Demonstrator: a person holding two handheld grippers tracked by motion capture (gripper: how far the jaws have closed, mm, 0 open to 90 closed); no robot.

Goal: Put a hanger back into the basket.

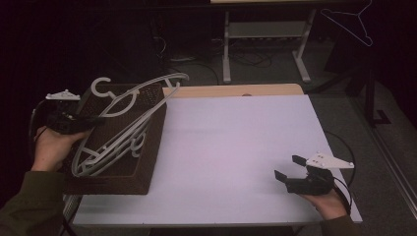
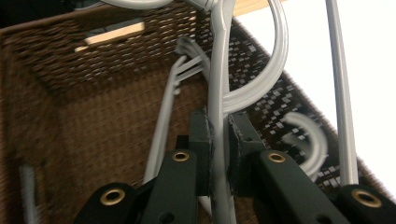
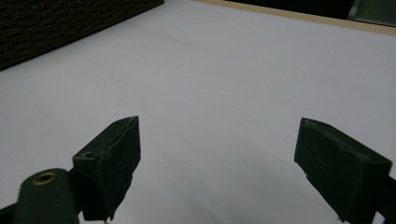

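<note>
left gripper [image 2: 218, 154] | clenched on hanger [image 1: 129, 105], lifting it at 9 o'clock over basket [image 1: 147, 162] | right gripper [image 1: 287, 172] | released, empty, parked at 4 o'clock on table [image 1: 236, 142], likely waiting to help

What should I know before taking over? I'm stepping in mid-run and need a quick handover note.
Left gripper: shut on a grey hanger, holding it tilted above the brown wicker basket.
Right gripper: open, holding nothing, over the white table at the near right.
More grey hangers lie in the basket.
Done: one hanger gripped and partly lifted.
Left: judging by the pose, probably bring that hanger clear of the basket, then deal with the others.
</note>
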